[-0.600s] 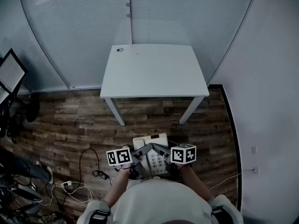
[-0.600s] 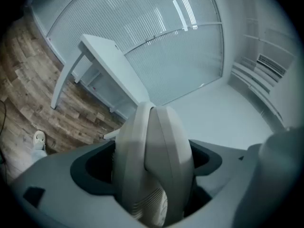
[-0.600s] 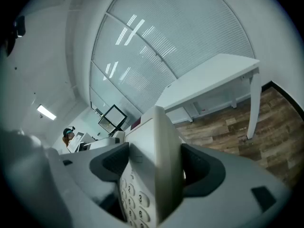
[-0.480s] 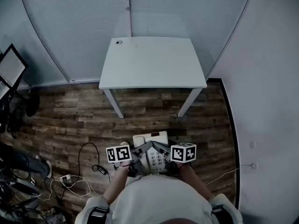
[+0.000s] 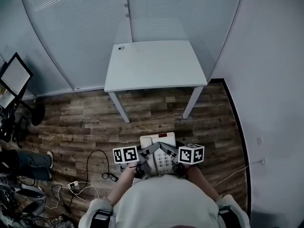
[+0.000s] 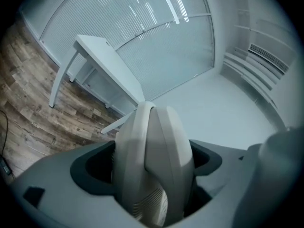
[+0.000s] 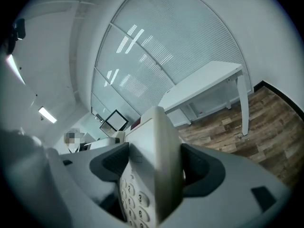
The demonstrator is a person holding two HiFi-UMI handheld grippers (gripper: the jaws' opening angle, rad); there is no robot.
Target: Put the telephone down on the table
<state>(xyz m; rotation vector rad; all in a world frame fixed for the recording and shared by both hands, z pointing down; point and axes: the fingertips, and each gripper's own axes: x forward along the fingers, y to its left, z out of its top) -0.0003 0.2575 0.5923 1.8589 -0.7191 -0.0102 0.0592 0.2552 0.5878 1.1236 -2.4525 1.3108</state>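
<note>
The telephone point(image 5: 160, 158) is hanging in the air close against the person's body, above the wooden floor point(image 5: 76, 122) and well apart from the table point(image 5: 156, 65), so the carry is not yet done. The left gripper point(image 6: 152, 163) is clamping the handset side of it and the right gripper point(image 7: 154, 167) is clamping the keypad side. Both sets of jaws are standing wide and pressing on the pale casing, each pointing slightly downward. The main risk is probably the smooth, rounded plastic. If the two grippers are drifting apart or twisting against each other while the person is walking, the telephone could be slipping out, or the handset could be tipping off its cradle. A black cable point(image 5: 90, 158) is looping across the floor just to the person's left, near a plug point(image 5: 73, 185), and a careless step could be catching it. The table is standing bare apart from a small round fitting point(image 5: 121, 48) near its far left corner, so it is offering plenty of room to set the telephone flat. Behind it a glass wall with blinds point(image 5: 85, 27) is closing off the room, a plain wall point(image 5: 270, 80) is running along the right, and a screen point(image 5: 14, 75) is leaning at the far left.
</note>
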